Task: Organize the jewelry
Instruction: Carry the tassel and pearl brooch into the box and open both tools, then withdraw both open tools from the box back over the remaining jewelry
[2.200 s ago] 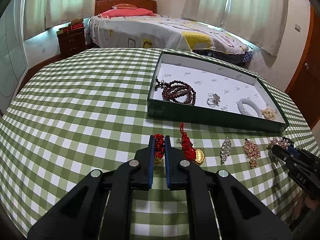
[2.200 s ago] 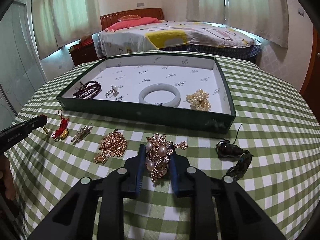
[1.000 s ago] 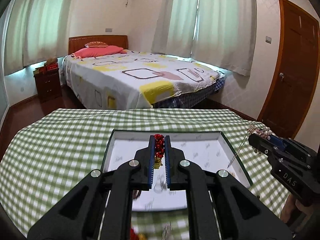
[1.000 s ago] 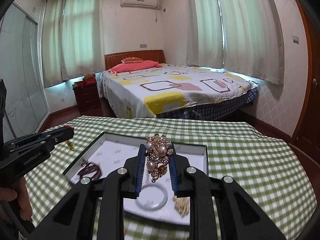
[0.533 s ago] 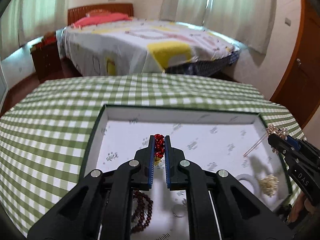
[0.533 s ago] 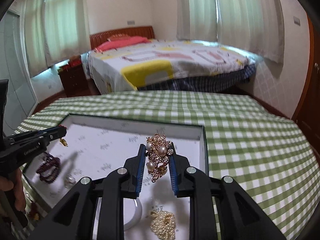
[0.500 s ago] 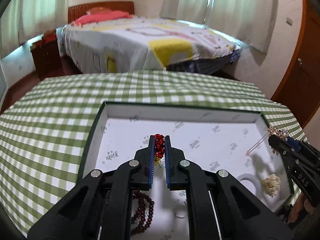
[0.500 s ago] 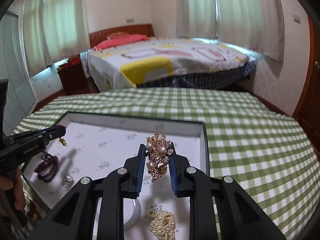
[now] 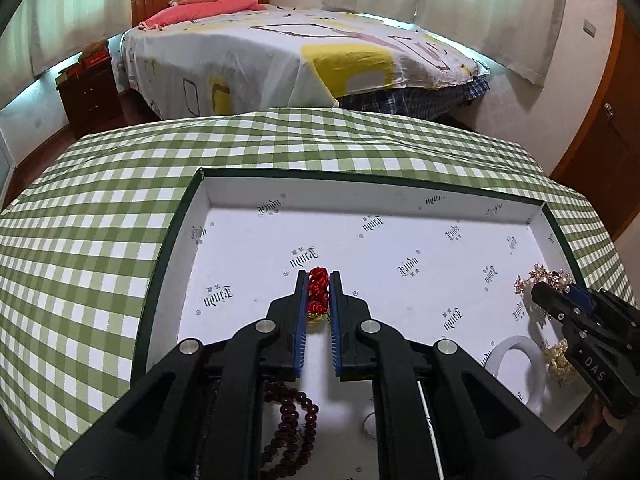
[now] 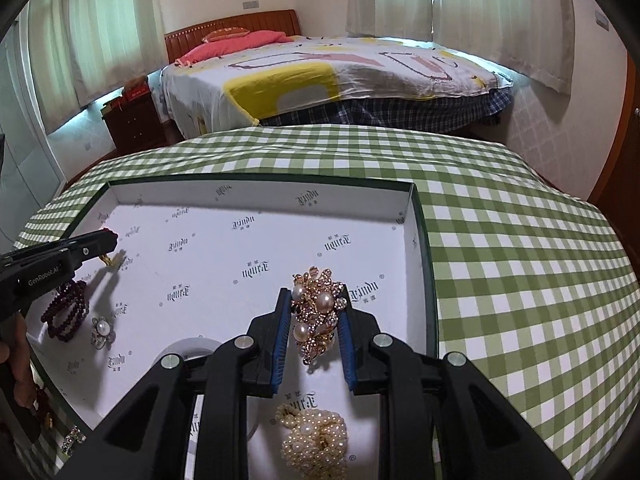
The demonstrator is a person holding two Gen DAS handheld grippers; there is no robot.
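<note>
Both pieces are at the placing step, carried over the green box (image 9: 168,236) on the checked counter (image 9: 80,240). The left tool (image 9: 318,300) is clenched on a red knot charm (image 9: 318,290) above bare lining; the right tool (image 10: 314,320) grips a gold pearl brooch (image 10: 318,312) toward the box's 3 o'clock side. Next, I judge: lower, then release over free lining. Only the right view shows the pearl cluster (image 10: 314,444) beneath the brooch (and the small pearl ring (image 10: 102,332) at 9 o'clock).

one tray (image 9: 172,248), two tools, six jewelry pieces
</note>
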